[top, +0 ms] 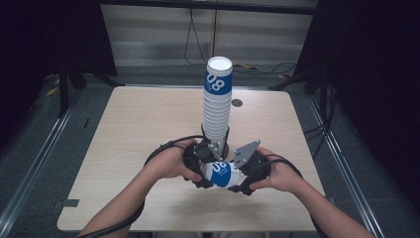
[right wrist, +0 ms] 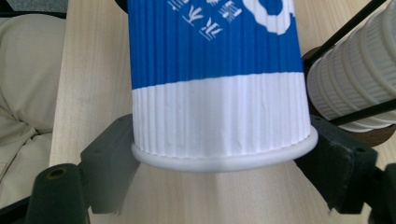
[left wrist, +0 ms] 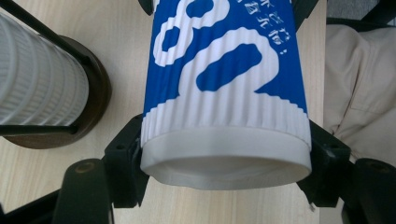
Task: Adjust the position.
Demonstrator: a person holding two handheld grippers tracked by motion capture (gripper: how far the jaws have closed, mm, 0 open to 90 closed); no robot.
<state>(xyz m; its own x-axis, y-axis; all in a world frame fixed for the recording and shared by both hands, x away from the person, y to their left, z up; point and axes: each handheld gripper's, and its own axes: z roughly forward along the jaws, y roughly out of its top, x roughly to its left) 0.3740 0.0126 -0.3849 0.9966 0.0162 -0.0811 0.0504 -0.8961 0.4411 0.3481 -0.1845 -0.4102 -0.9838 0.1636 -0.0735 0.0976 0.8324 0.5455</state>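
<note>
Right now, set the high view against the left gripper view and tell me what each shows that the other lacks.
High view alone: the whole table, both hands, the right gripper at the cup's rim end, and the stack's printed top cup.

Left gripper view alone: the cup's closed bottom end, clamped between its jaws, and the stack's dark round base.

Shared: the blue-and-white cup lying sideways, the left gripper, and the stack of white cups.

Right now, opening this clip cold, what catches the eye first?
A tall stack of white ribbed cups, topped by a blue-banded one, stands in a holder at the table's centre. Just in front of it, a single blue-and-white cup lies sideways between both hands, the left tongs shut on its base end and the right tongs at its rim end.
</note>
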